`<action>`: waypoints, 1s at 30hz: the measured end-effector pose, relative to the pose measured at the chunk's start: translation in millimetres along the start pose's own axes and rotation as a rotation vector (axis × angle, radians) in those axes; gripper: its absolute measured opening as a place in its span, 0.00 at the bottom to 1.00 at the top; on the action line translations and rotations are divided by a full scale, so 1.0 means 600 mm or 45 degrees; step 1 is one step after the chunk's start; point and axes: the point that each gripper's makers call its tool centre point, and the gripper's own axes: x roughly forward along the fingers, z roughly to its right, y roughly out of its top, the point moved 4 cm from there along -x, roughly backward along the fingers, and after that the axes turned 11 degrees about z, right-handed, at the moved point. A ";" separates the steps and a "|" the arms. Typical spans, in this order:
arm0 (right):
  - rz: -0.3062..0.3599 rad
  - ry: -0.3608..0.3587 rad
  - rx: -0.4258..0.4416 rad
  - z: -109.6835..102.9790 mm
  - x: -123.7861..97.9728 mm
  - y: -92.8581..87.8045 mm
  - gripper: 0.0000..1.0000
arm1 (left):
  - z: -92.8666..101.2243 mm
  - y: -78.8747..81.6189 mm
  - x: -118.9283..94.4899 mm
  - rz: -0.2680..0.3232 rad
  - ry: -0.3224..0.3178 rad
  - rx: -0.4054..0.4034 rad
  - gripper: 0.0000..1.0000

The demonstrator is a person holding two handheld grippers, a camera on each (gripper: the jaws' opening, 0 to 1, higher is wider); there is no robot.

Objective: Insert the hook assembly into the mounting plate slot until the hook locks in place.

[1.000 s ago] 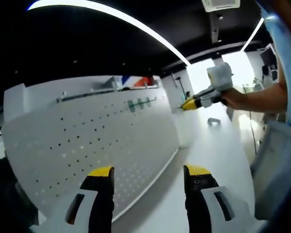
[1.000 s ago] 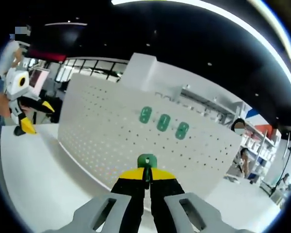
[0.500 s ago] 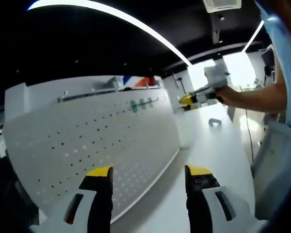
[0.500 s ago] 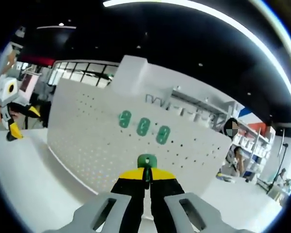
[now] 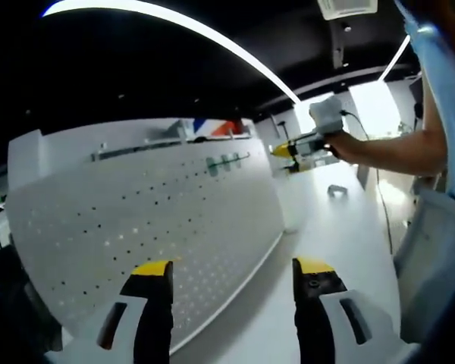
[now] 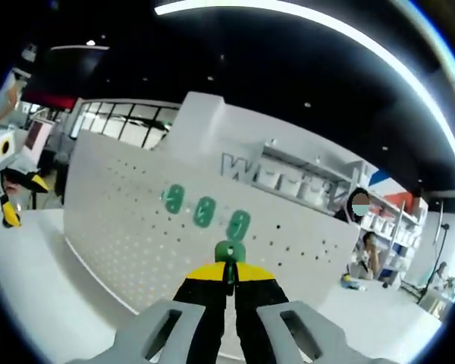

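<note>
Before the pegboard [image 6: 136, 227], green hook [image 6: 230, 252] upright in right gripper [image 6: 229, 282] jaws

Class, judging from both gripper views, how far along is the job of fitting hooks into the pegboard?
Done: three green hooks already sit in the white pegboard. In hand: the right tongs are shut on another green hook, held just short of the board. Left: pushing it in until it locks. The left tongs are open.

Raised grey lettering on the white wall [image 6: 212, 121] above the pegboard [image 6: 136, 220], first letter "W", rest unreadable
</note>
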 end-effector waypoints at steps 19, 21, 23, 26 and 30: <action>0.056 -0.072 0.061 0.029 0.045 0.009 0.01 | -0.009 -0.003 0.003 -0.004 0.024 -0.026 0.70; 0.062 -0.080 0.069 0.032 0.049 0.010 0.01 | -0.010 -0.004 0.002 -0.009 0.026 -0.024 0.70; 0.066 -0.092 0.078 0.036 0.056 0.011 0.01 | -0.010 -0.004 0.003 -0.011 0.026 -0.025 0.70; 0.065 -0.111 0.088 0.044 0.065 0.008 0.01 | -0.010 -0.005 0.003 -0.012 0.025 -0.027 0.70; 0.065 -0.126 0.100 0.053 0.072 0.004 0.01 | -0.013 -0.007 0.004 -0.014 0.030 -0.033 0.70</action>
